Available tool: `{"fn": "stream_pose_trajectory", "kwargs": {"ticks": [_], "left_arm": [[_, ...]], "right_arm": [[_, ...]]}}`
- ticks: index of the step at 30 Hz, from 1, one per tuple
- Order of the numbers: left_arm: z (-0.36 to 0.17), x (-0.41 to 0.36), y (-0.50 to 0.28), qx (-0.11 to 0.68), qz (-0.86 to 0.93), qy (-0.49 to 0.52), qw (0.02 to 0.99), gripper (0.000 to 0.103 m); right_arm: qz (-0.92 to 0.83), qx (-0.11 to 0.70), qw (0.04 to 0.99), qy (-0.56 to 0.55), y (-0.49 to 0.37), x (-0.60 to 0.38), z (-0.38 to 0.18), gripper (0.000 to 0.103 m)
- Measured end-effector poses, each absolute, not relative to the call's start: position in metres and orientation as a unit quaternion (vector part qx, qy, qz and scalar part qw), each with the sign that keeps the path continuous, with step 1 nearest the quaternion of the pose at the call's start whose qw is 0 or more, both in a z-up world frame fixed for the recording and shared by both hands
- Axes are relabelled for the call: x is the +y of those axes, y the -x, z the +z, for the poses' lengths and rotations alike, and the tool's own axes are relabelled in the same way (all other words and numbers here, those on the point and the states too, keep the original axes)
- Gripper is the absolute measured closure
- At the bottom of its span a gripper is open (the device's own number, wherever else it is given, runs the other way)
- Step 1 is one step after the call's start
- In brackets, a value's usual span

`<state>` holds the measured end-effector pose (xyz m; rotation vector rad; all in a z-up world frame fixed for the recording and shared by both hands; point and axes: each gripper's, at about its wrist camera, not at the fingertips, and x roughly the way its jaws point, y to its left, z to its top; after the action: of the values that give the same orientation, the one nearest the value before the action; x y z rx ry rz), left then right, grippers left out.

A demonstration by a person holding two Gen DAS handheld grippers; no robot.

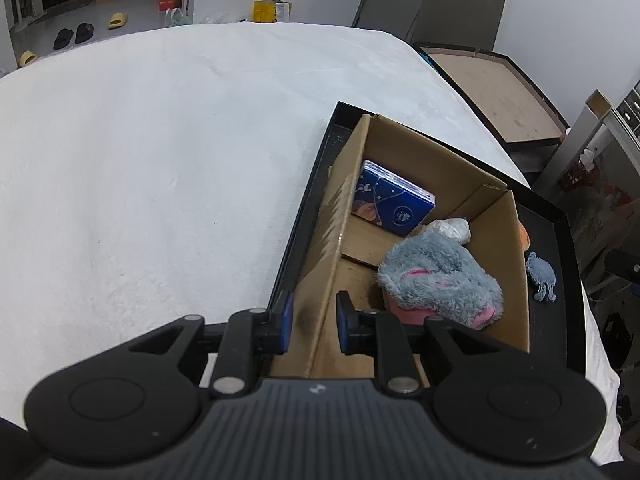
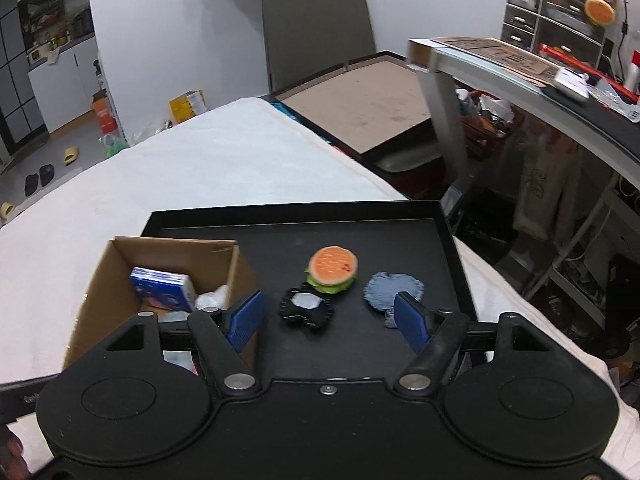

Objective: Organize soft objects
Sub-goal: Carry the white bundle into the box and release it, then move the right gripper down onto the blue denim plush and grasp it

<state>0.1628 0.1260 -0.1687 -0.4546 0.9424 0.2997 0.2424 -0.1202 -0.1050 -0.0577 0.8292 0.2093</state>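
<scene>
A cardboard box (image 1: pixel 352 200) stands on a black tray (image 1: pixel 560 248) on a white-covered table. In it lie a blue tissue pack (image 1: pixel 390 200), a grey-and-pink plush slipper (image 1: pixel 440 276) and a white crumpled piece (image 1: pixel 454 229). My left gripper (image 1: pixel 312 322) straddles the box's near left wall, jaws a little apart. My right gripper (image 2: pixel 329 322) is open and empty above the tray (image 2: pixel 400 232), around a small black plush (image 2: pixel 306 308). A plush burger (image 2: pixel 333 270) and a blue denim plush (image 2: pixel 390 290) lie just beyond. The box (image 2: pixel 120 280) is to its left.
The white tablecloth (image 1: pixel 160 160) spreads left of the tray. A second brown-topped table (image 2: pixel 360 100) and a grey chair (image 2: pixel 316 20) stand behind. A cluttered desk and shelves (image 2: pixel 540 80) are at the right. Slippers and boxes lie on the floor (image 1: pixel 80 20).
</scene>
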Motion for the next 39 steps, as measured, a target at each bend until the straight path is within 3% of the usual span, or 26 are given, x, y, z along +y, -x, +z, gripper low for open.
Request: {"fn": "stream_pose_trajectory", "kwargs": {"ticks": [5,18,39], "left_arm": [[-0.165,0.122,-0.164,0.446,0.144,0.208,0.858,0.081],[-0.168,0.107,-0.172,0.458,0.149,0.169,0.86,0.057],[-0.169,0.083,-0.201,0.461,0.201,0.118,0.856,0.048]], "right_arm": [[0.099,0.403,0.909,0.02,-0.246,-0.139,-0.109,0.032],[0.102,0.421,0.901,-0.008,-0.265,-0.169,-0.137,0.032],[0.119,0.439,0.89,-0.032,-0.308,-0.187,-0.213,0.032]]}}
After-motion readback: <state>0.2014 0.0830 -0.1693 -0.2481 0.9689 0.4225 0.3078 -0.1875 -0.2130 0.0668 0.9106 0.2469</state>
